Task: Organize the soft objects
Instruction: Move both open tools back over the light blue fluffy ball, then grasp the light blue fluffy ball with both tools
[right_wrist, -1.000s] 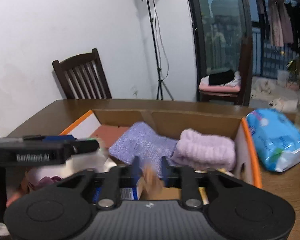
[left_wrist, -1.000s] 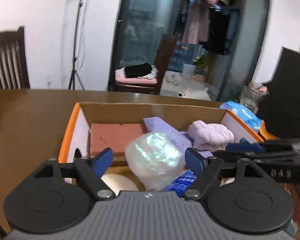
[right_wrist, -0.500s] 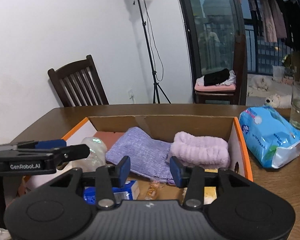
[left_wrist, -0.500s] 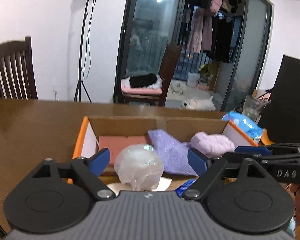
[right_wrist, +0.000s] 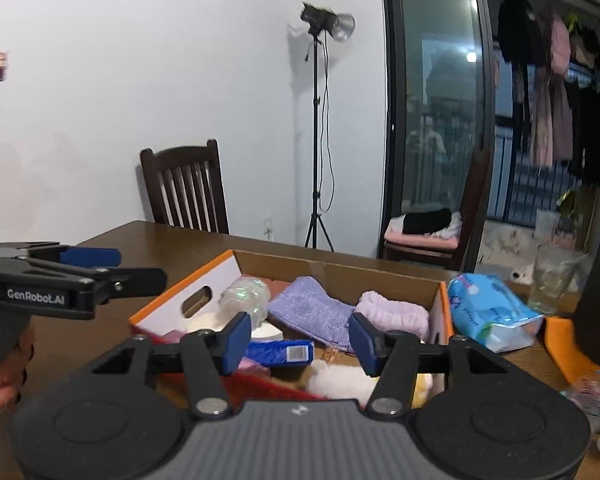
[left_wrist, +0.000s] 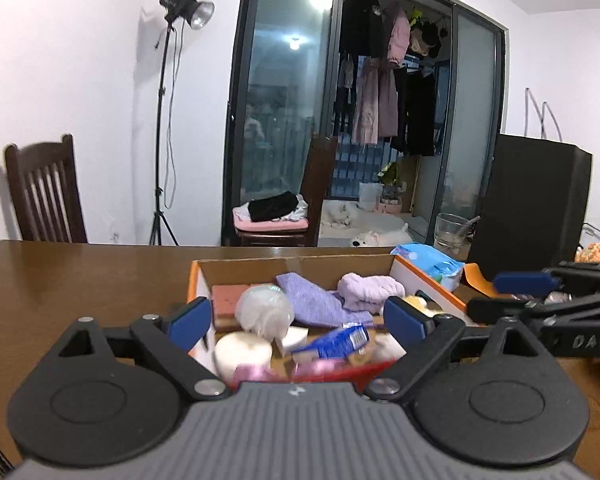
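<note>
left gripper (left_wrist: 296, 318): spread wide, holds nothing, above box near edge | right gripper (right_wrist: 298, 338): spread wide, empty | box (right_wrist: 180, 290) on table (right_wrist: 112, 240): purple cloth (right_wrist: 312, 308), lilac towel (right_wrist: 396, 314) along far wall

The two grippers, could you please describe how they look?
Both the left gripper and the right gripper have matte black linkage arms, round black side discs, silver pivot screws, a ribbed grey body and blue pads on the jaws. White lettering on the sides reads "GenRobot.AI" and "DAS".
</note>
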`<state>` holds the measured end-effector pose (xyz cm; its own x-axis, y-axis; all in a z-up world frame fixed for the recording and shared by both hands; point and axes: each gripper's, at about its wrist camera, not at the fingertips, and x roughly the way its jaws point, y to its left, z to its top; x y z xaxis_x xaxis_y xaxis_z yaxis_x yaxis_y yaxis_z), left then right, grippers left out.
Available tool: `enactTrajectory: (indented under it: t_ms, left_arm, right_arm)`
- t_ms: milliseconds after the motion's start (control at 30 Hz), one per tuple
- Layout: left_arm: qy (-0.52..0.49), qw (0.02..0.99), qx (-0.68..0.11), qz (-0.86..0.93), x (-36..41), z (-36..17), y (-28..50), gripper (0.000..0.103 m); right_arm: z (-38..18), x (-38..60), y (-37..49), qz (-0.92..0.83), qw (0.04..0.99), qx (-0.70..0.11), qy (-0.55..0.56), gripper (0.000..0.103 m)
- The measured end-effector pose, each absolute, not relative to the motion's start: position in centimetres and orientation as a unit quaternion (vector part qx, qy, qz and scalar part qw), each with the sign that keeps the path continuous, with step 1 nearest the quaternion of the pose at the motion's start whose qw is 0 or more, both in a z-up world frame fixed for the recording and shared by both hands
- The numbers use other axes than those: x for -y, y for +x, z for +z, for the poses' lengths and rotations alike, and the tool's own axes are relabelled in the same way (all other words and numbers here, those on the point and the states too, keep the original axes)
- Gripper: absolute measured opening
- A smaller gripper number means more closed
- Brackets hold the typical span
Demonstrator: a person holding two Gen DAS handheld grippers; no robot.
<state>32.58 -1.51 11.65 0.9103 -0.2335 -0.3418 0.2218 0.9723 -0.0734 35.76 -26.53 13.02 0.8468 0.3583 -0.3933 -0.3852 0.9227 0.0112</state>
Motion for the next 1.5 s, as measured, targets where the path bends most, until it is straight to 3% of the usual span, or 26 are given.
enactTrajectory:
  t_ms: [767,967,1500]
  left_arm:
    - [-0.027,0.981,-0.163,-0.100,-0.5,6.9,12.3,0.098]
    - [-0.040,0.985,-0.134,-0.102,-1.1,8.2,11.7,0.099]
    - [-0.048,0.968,-0.211,-0.125,1.1,4.7,17.8,0.099]
  right_arm:
    - [7.8,28.7,14.9,0.146,0.967,-0.210,0.018,0.059]
    - [9.3,29.7,13.1,0.126,0.975,-0.181,0.019,0.064]
    - [5.2,30.2,19.0,0.120,0.965,-0.230,0.038,0.064]
